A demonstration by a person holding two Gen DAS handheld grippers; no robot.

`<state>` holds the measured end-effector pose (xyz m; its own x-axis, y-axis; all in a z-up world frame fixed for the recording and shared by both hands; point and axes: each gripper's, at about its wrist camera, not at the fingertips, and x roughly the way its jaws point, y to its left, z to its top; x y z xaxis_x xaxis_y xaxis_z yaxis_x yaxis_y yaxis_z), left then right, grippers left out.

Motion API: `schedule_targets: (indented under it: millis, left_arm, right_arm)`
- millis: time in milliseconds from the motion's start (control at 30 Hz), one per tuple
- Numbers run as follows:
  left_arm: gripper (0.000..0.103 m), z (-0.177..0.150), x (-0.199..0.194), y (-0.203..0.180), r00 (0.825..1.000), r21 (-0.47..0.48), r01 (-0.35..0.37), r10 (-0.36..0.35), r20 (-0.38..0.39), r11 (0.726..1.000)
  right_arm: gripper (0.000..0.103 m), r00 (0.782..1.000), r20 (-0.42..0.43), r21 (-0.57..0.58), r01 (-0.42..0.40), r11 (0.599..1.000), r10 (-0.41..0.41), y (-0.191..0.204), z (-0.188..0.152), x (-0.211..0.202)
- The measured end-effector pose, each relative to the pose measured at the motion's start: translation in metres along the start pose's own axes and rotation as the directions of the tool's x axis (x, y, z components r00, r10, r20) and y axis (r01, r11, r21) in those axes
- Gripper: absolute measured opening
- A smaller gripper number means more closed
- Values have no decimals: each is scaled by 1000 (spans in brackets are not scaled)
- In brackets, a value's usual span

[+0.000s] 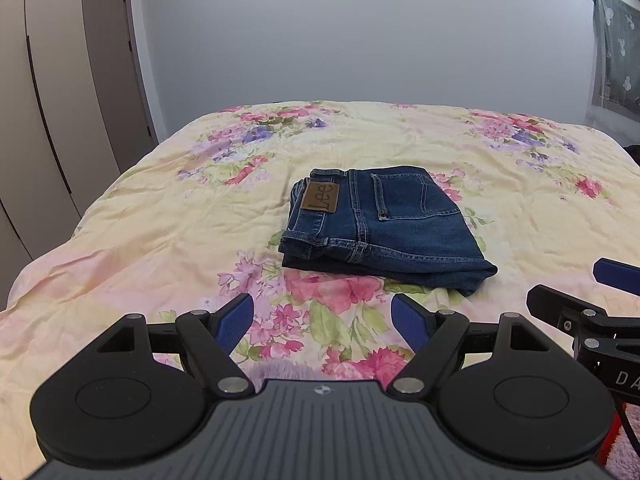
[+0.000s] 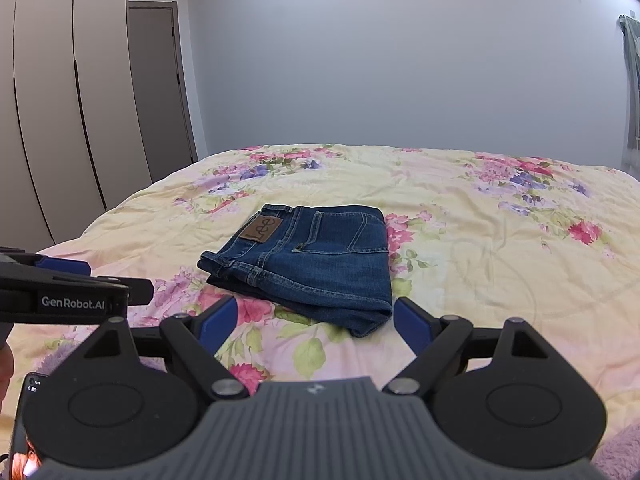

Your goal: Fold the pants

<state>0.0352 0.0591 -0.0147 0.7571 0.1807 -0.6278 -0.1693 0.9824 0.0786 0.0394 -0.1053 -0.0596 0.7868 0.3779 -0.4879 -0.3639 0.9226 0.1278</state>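
Dark blue jeans lie folded into a compact rectangle on the floral bedspread, brown leather label up. They also show in the right wrist view. My left gripper is open and empty, just short of the jeans' near edge. My right gripper is open and empty, near the jeans' front right corner. Each gripper shows at the other view's side: the right gripper and the left gripper.
The bed fills the foreground under a yellow quilt with pink and purple flowers. A tall wardrobe and a grey door stand at the left. A curtained window is at the far right.
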Motion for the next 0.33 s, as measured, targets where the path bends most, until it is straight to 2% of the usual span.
schedule_targets:
  millis: [333]
  left_arm:
    - [90, -1, 1, 2, 1000, -12, 12, -12, 2, 1000]
  right_arm:
    - [81, 1000, -9, -5, -4, 1000, 4, 2, -2, 3]
